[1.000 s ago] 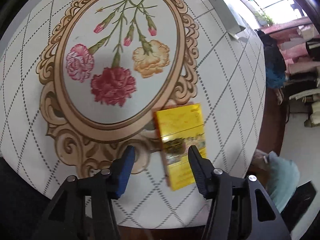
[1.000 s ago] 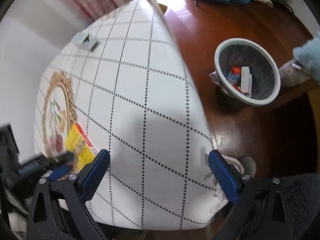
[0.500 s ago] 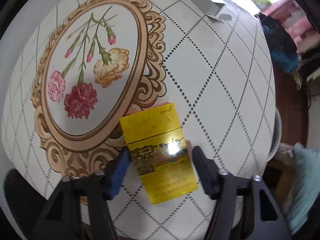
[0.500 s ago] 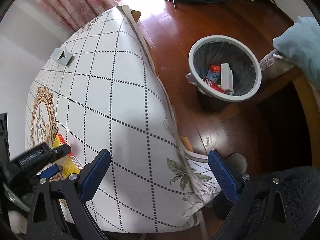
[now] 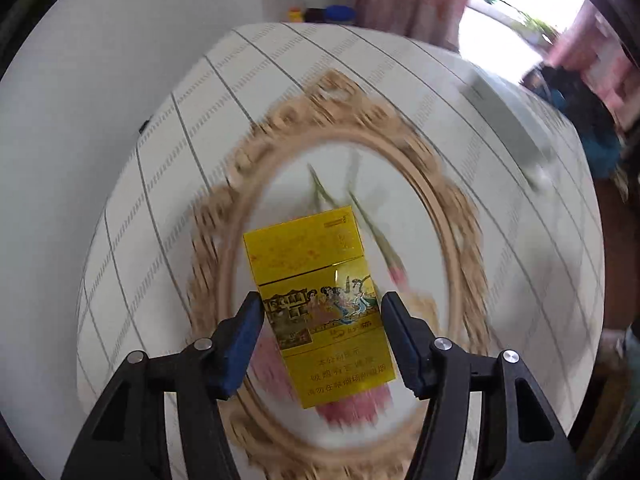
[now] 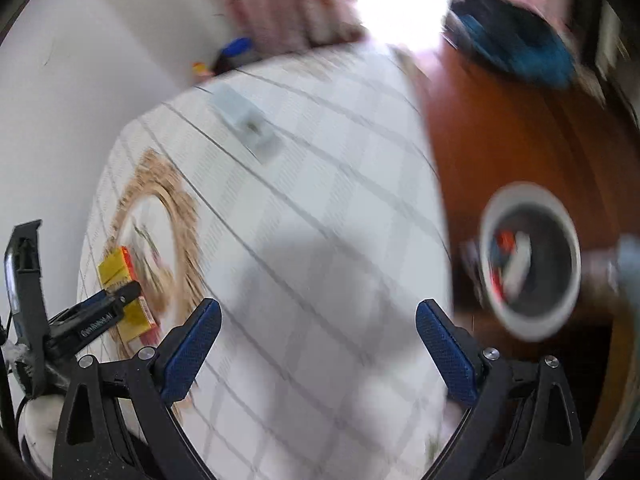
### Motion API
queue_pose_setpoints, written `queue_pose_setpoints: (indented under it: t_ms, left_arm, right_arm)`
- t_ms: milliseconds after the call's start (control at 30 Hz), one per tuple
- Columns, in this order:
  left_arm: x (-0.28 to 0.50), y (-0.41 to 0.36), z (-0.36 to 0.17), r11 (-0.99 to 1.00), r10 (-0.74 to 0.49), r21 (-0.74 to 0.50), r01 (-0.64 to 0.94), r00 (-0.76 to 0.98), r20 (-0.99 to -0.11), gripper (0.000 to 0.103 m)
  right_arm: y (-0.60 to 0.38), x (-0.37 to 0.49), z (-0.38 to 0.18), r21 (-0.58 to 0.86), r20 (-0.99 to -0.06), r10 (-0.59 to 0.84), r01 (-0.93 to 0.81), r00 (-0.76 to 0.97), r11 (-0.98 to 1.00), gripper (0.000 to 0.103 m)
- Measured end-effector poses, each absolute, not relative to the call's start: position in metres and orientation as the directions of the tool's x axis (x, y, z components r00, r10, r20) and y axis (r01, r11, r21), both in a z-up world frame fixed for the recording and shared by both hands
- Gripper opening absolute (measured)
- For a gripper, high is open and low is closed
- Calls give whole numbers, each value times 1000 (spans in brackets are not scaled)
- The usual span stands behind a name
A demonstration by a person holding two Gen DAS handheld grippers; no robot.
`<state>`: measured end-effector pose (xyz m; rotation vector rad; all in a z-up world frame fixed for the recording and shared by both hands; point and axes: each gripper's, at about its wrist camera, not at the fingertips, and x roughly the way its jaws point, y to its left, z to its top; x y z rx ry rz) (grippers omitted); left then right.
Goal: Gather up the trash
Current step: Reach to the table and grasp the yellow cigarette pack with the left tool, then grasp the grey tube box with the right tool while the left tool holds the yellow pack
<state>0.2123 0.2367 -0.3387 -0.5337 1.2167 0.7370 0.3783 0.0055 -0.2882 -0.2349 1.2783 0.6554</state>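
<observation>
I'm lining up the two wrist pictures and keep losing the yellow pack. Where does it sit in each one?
Left wrist: the yellow pack fills the lower centre, clamped between the left tool pads, over the printed flowers.
Right wrist: the yellow pack shows small at the far left edge, held in the left tool.
Shared landmark: the gold oval frame printed on the tablecloth, also at left in the right wrist view.

Pack [image 5: 318, 308] between left gripper [image 5: 322, 336] fingers, over surface [image 5: 500, 216]; bin [image 6: 530, 260] on floor, right of surface.
</observation>
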Motion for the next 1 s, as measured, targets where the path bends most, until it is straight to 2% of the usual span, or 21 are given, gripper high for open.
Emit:
queue_pose_setpoints:
  t_ms: [100, 133, 200, 533, 567, 633, 700, 933, 1000]
  left_arm:
    - [233, 262, -345, 640, 213, 6, -769, 170, -962, 57]
    - [241, 273, -350, 635, 200, -4, -773, 169, -965, 57]
    - [253, 286, -358, 635, 179, -14, -772, 165, -970, 57]
    - [268, 293, -355, 660, 182, 11, -751, 146, -972, 59]
    - [268, 292, -355, 662, 184, 10, -750, 150, -971, 59]
    - [267, 291, -354, 667, 188, 9, -745, 158, -969, 58]
    - [264, 293, -353, 670, 189, 9, -742, 159, -969, 52]
    - [262, 282, -330, 693, 232, 20, -721, 196, -953, 52]
    - [259, 271, -309, 705, 250, 10, -709, 236, -939, 52]
  right_arm:
    - [77, 407, -278, 107, -937, 300, -670, 179, 735, 97]
    - [101, 417, -277, 69, -938, 285, -697, 199, 714, 88]
    - [144, 439, -286, 40, -947, 259, -733, 188, 679, 79]
    - [235, 480, -356, -34, -988, 97, -789, 119, 614, 76]
    - [236, 481, -359, -26, -988, 103, -787, 113, 617, 72]
    - [237, 481, -365, -11, -989, 109, -784, 100, 621, 45]
    - [235, 478, -365, -11, -986, 121, -781, 111, 624, 43]
    - [206, 464, -341, 51, -973, 201, -741, 115, 670, 39]
    - [188, 460, -325, 72, -962, 240, -723, 133, 687, 39]
